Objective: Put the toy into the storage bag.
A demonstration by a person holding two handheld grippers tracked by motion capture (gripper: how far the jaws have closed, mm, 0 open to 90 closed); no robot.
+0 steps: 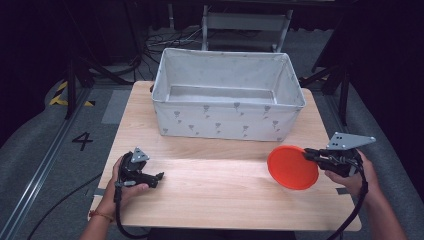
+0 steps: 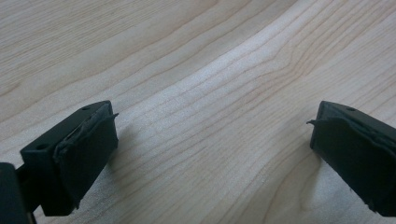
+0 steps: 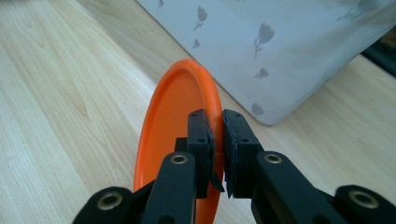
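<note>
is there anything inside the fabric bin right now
No, the high view shows the fabric bin holding nothing but its bare grey floor, while the orange plate is clamped in the right gripper.

A lab or recording studio: a small wooden counter (image 1: 220, 195) stands on grey carpet with a floor rail (image 1: 42, 165), yellow-black hazard tape (image 1: 62, 92), a painted number four (image 1: 82, 141), loose cables (image 1: 162, 42) and dark stands behind.
</note>
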